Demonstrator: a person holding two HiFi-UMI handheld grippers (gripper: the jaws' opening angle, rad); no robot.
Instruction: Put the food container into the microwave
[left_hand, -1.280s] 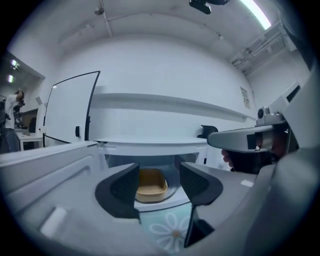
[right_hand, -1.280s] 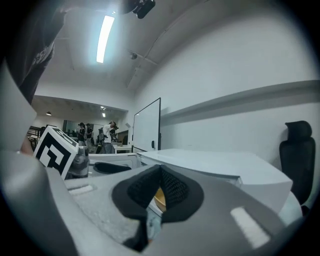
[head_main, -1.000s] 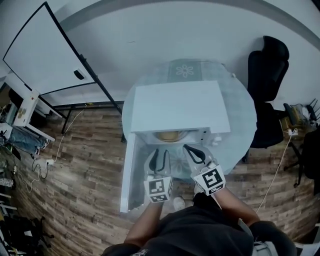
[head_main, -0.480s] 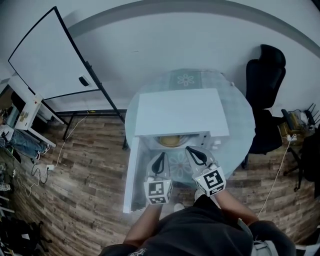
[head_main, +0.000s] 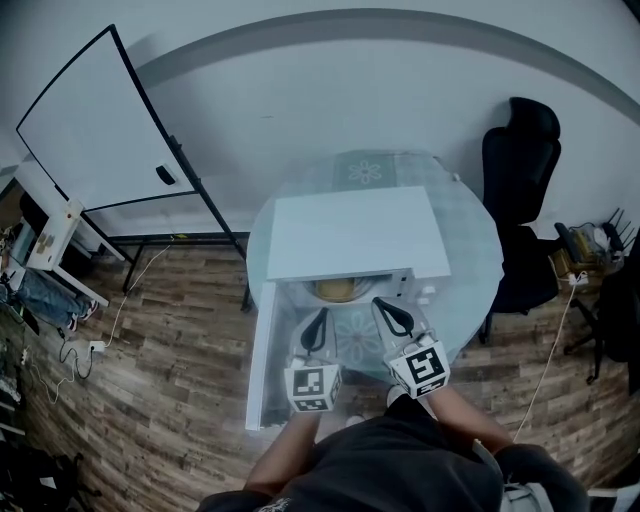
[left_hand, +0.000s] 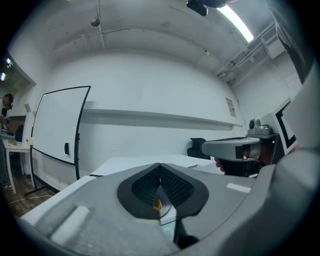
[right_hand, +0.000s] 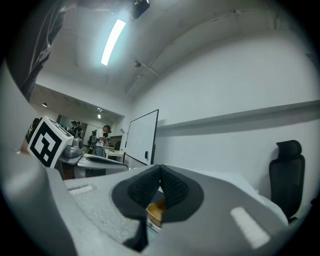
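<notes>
The white microwave (head_main: 350, 232) stands on a round glass table (head_main: 472, 250), its door (head_main: 260, 352) swung open to the left. The yellowish food container (head_main: 335, 290) sits inside the cavity; a sliver of it shows under the jaws in the left gripper view (left_hand: 157, 204) and the right gripper view (right_hand: 156, 211). My left gripper (head_main: 316, 330) (left_hand: 160, 167) hovers in front of the opening, shut and empty. Beside it, my right gripper (head_main: 392, 316) (right_hand: 160, 167) is also shut, holding nothing. Both point level at the microwave, apart from the container.
A black office chair (head_main: 520, 190) stands right of the table. A whiteboard on a stand (head_main: 95, 120) is at the left, with cables and clutter on the wooden floor (head_main: 150, 340). People stand far off in the right gripper view (right_hand: 102, 137).
The left gripper's jaws stood apart a second ago and are now closed with nothing in them. Both grippers have lifted slightly in front of the open microwave.
</notes>
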